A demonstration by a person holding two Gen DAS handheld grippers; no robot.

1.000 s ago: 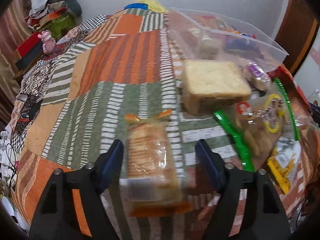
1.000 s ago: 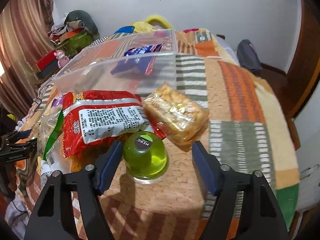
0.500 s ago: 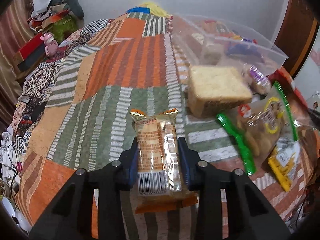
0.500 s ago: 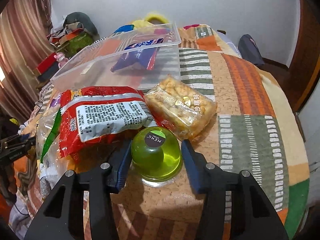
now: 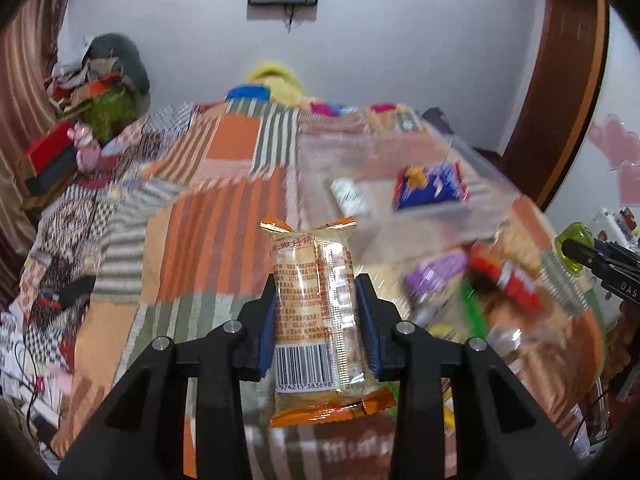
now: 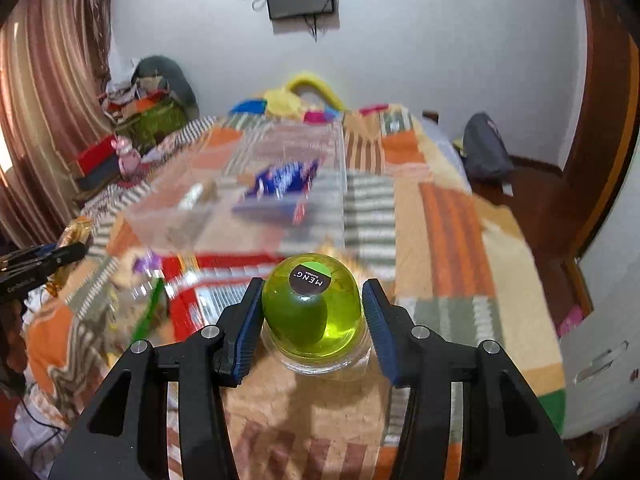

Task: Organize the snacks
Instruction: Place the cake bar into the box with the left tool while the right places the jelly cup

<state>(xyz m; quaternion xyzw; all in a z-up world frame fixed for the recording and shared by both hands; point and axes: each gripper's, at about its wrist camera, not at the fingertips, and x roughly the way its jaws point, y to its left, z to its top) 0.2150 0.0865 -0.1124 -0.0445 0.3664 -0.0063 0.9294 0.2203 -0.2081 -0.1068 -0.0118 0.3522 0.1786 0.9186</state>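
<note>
Above the patchwork bed [image 5: 236, 148], the left tongs [image 5: 320, 320] are clamping a clear cracker packet [image 5: 316, 316] with orange ends, barcode facing the camera, both blue pads pressing its sides; the right tongs [image 6: 314, 320] are gripping a green jelly cup [image 6: 316, 316], dome upward, dark label on top; behind both, a clear plastic bin [image 6: 240, 220] is sitting on the bed, holding a blue snack bag [image 6: 280, 184]; blurred packets, possibly red and purple, are lying just beside the bin.
</note>
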